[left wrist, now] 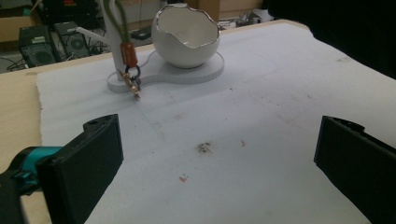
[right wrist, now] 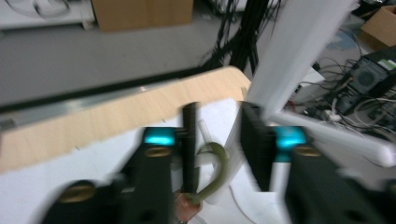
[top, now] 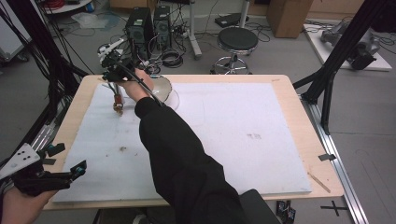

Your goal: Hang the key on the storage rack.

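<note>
The right gripper [top: 113, 63] is being held at the table's far left corner, its jaws nearly together around a green cord loop [right wrist: 215, 163] beside a white post [left wrist: 111, 42]; whether the cord is actually being pinched cannot be told through the blur. The left gripper [top: 65, 163] is being kept wide apart and empty at the near left edge. The keyring [left wrist: 132, 77] is hanging from the cord just above the mat [top: 224, 140]; it is judged light and limp, best taken by the loop. The egg-shaped bowl [left wrist: 186, 35], seemingly fragile, is being shown whole in the left gripper view, while it is being half hidden behind the sleeve [top: 187, 158] in the high view.
</note>
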